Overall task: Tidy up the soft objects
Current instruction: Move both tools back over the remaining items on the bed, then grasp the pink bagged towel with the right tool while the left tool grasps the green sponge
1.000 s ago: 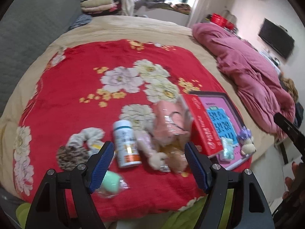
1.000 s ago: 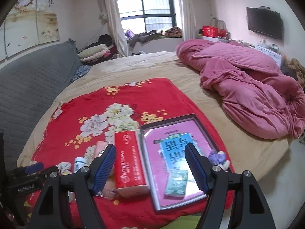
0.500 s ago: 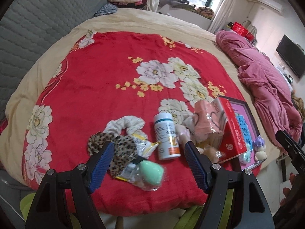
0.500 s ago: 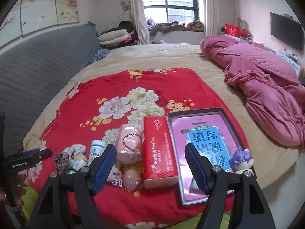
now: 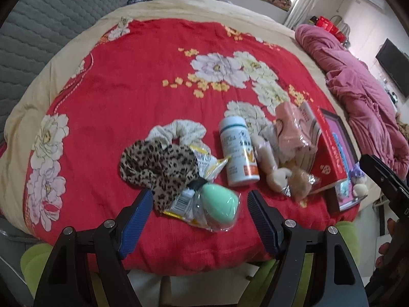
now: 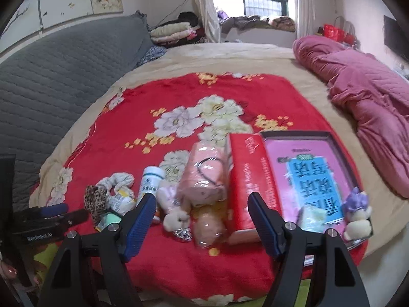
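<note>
Above red blanket [image 5: 143, 81], both hand-held grippers [image 5: 198, 204] [image 6: 202, 208] wide open, empty; writing unreadable.

Low in your left wrist frame, the sponge [image 5: 220, 203] lies below the scrunchie [image 5: 158, 165]; the bottle [image 5: 238, 151] sits right of both, with the tissue pack [image 5: 329, 161] at right.

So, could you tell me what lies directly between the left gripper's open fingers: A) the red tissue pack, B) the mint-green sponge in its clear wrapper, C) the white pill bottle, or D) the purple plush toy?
B: in the left wrist view the mint-green sponge lies between the open blue fingers of the left gripper, with the white pill bottle farther off.
</note>
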